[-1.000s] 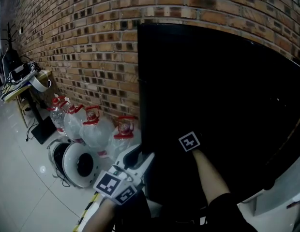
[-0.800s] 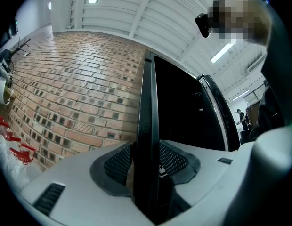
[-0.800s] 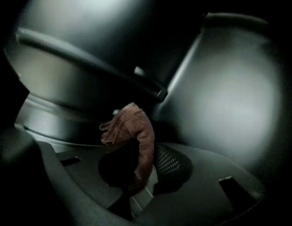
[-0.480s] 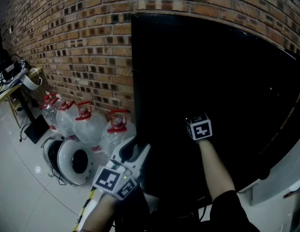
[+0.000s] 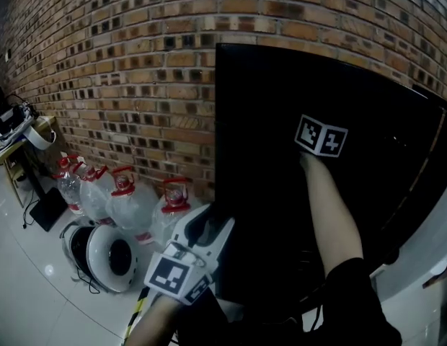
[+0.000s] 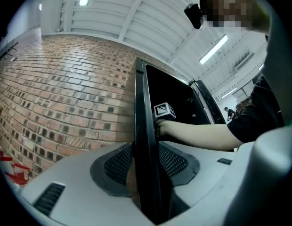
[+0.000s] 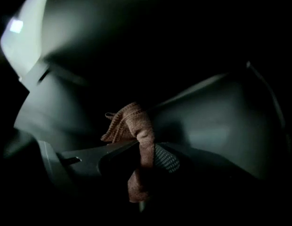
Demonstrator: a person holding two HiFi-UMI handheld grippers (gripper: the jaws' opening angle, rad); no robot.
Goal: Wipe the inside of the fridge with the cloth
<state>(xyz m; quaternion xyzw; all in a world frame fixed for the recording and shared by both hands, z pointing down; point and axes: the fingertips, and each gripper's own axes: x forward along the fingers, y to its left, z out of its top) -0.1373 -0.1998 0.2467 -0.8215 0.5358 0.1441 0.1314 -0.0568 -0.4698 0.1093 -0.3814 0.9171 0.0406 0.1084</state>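
A black fridge [image 5: 339,193] stands against the brick wall. Its dark door edge [image 6: 145,140] runs straight between the jaws of my left gripper [image 6: 146,166], which is shut on it. That same gripper [image 5: 209,233] shows low in the head view, at the fridge's left edge. My right arm reaches up into the dark inside, and only the marker cube of the right gripper [image 5: 321,137] shows there. In the right gripper view the right gripper [image 7: 143,155] is shut on a brown knitted cloth [image 7: 134,124], which bunches above the jaws and hangs below them.
Several clear water jugs with red caps [image 5: 126,197] stand on the floor left of the fridge, by the brick wall [image 5: 137,85]. A round white and black appliance [image 5: 108,254] lies in front of them. A cluttered desk [image 5: 14,125] is at far left.
My right gripper has risen a long way up inside the fridge, its marker cube turning as it went. The left gripper has stayed clamped at the fridge's left edge.
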